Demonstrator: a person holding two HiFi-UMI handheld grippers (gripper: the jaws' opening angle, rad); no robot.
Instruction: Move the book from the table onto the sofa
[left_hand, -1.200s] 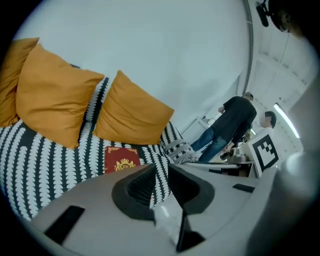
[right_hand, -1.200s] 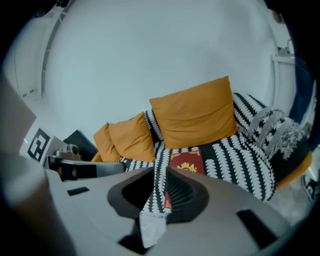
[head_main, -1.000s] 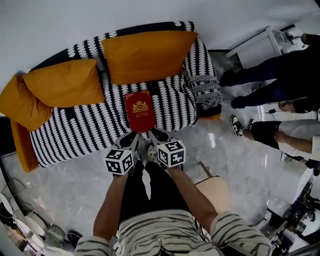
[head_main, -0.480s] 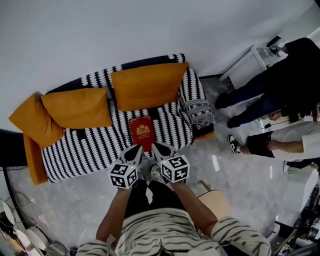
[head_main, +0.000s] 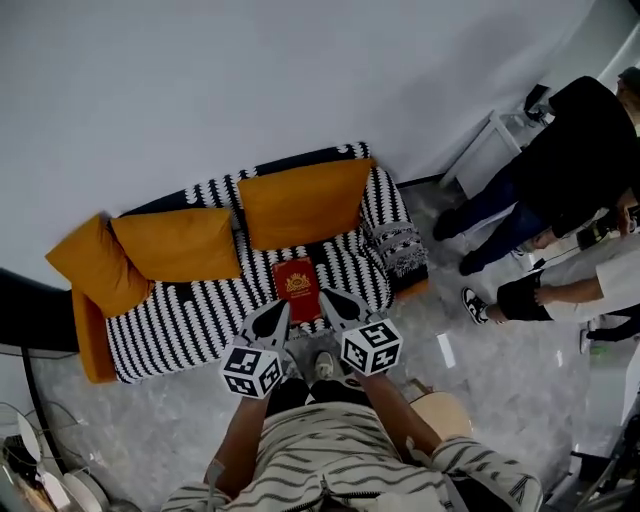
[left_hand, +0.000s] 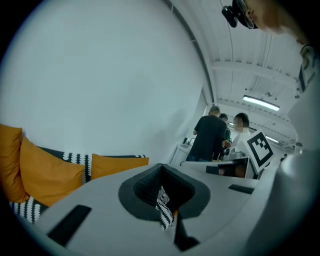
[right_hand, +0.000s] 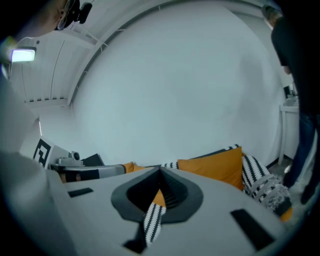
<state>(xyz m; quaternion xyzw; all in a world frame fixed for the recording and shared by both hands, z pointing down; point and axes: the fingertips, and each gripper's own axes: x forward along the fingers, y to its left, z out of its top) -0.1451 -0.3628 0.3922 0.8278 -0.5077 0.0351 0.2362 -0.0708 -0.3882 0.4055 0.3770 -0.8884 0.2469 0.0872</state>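
Left claw and right claw hover together, both closed.

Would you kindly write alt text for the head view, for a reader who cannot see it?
A red book lies on the seat of a black-and-white patterned sofa with orange cushions, seen from above. Nearer the camera, the person holds the left gripper and right gripper, both shut and empty; other people stand at right.

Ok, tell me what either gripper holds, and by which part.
Nothing: left gripper and right gripper are shut, empty; the red book lies on the black-and-white striped sofa.
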